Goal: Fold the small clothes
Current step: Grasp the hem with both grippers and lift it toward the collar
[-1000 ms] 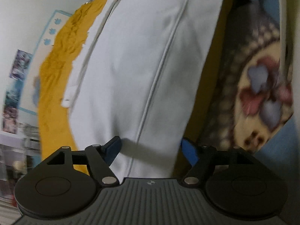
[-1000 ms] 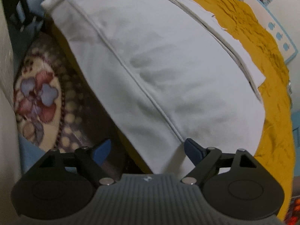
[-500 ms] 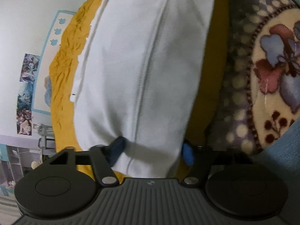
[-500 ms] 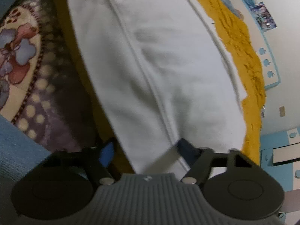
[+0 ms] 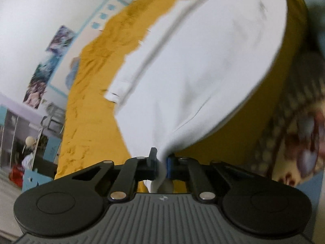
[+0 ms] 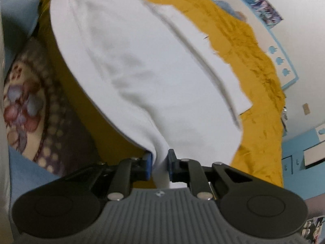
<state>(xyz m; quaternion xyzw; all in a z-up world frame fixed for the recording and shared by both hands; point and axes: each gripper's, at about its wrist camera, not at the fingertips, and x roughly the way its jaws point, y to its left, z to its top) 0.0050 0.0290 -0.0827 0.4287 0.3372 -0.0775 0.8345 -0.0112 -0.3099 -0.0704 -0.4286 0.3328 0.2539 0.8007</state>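
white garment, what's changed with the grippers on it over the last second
Both grippers went from open, straddling the near edge, to shut on it: the left gripper and right gripper each pinch a corner of the white garment, bunching the cloth between the fingers. The garment still lies spread over the yellow blanket.

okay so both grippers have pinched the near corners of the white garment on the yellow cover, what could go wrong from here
1. The left gripper and right gripper each pinch only a small bunch of the white garment at its edge, so a corner could slip free when lifted.

2. The layered strip along the far edge looks loose and may shift out of line during the fold.

3. The yellow cover is wrinkled, so dragging the garment could snag or bunch it.
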